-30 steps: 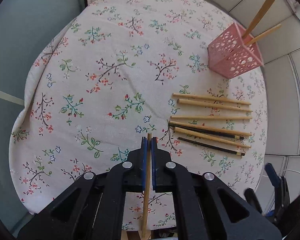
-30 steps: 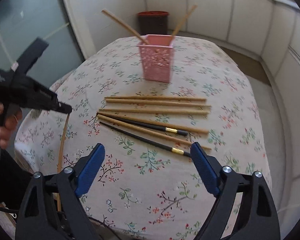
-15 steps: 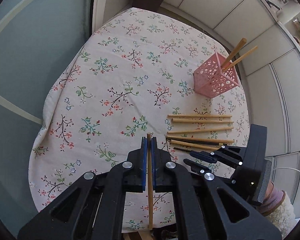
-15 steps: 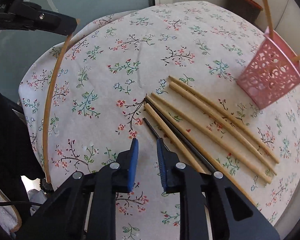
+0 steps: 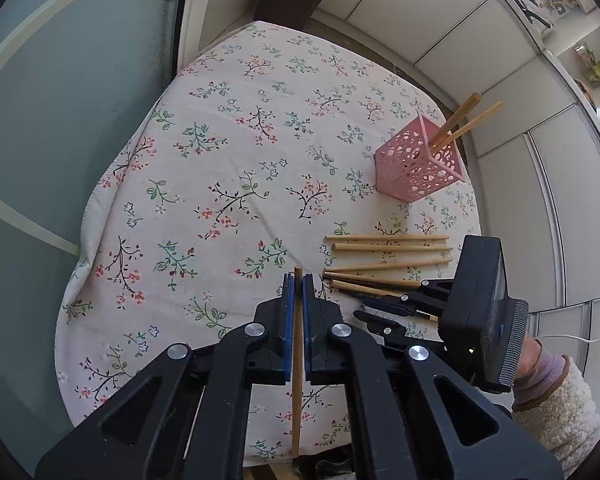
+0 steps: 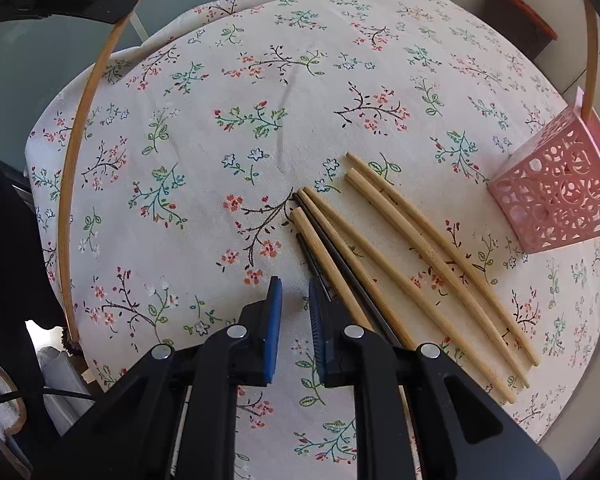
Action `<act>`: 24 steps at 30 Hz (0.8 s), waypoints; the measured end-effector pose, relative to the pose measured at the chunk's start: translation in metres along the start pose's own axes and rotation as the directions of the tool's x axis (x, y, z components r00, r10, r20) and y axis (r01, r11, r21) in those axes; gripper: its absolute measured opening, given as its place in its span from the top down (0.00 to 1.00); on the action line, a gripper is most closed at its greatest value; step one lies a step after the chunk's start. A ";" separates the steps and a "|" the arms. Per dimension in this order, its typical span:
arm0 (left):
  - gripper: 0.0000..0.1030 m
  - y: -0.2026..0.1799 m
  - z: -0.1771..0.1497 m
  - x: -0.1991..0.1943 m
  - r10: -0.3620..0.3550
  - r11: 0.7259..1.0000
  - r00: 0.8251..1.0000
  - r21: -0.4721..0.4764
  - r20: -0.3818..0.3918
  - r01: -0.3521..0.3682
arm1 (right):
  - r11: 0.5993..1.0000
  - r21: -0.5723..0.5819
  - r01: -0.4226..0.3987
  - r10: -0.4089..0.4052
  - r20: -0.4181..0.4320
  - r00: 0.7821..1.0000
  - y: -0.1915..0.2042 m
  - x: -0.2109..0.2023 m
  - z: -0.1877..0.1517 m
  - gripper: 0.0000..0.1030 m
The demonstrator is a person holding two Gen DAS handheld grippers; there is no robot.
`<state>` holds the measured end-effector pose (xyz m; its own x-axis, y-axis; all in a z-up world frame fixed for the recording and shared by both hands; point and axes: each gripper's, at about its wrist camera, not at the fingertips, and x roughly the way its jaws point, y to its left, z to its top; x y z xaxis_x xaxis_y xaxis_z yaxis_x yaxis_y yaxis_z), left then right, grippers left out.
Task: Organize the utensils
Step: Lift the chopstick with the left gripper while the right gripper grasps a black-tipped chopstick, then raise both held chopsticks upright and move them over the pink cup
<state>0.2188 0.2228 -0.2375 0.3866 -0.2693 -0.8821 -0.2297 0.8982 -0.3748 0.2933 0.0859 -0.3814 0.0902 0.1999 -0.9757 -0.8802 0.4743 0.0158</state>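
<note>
Left gripper (image 5: 296, 280) is clenched on one bamboo chopstick (image 5: 297, 364), which runs straight between the blue pads (image 5: 288, 320) and pokes out at 12 o'clock past the tips, held above the floral tablecloth (image 5: 228, 160). Right gripper (image 6: 294, 300) points down at the cloth; its jaws have just been closing to a narrow gap w/ nothing between them that I can see, and the right pad sits at the near ends of the chopsticks on the table (image 6: 420, 264). Those lie in a loose fan, bamboo ones plus two black ones, running from the gripper toward 4 o'clock in the right wrist view. Pink holder (image 6: 556, 196) stands at 3 o'clock, apart from the row, w/ two bamboo sticks (image 5: 460, 120) leaning out of it. Fleece sleeve (image 5: 552, 400) shows behind the right gripper in the left wrist view.
</note>
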 end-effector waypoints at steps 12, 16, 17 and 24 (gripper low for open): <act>0.97 0.001 0.005 0.002 -0.005 1.000 1.000 -0.007 0.000 0.005 | 1.000 0.011 -0.001 0.001 -0.002 1.000 -0.020 -0.012 0.008 0.86; 0.97 0.001 0.006 0.005 -0.011 1.000 1.000 -0.010 -0.006 0.011 | 1.000 0.020 -0.017 0.017 -0.016 1.000 -0.028 -0.006 0.011 0.86; 0.97 0.001 0.006 0.005 -0.010 1.000 1.000 -0.011 -0.007 0.010 | 0.999 0.032 -0.030 0.031 -0.015 0.999 -0.031 -0.006 0.012 0.86; 0.97 -0.001 0.007 0.005 -0.012 1.000 1.000 -0.007 -0.004 0.012 | 0.999 -0.034 -0.002 0.001 -0.028 1.000 -0.017 -0.004 0.023 0.81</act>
<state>0.2270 0.2232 -0.2400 0.3859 -0.2810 -0.8787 -0.2311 0.8927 -0.3870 0.3183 0.0968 -0.3723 0.0760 0.1760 -0.9814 -0.8959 0.4442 0.0103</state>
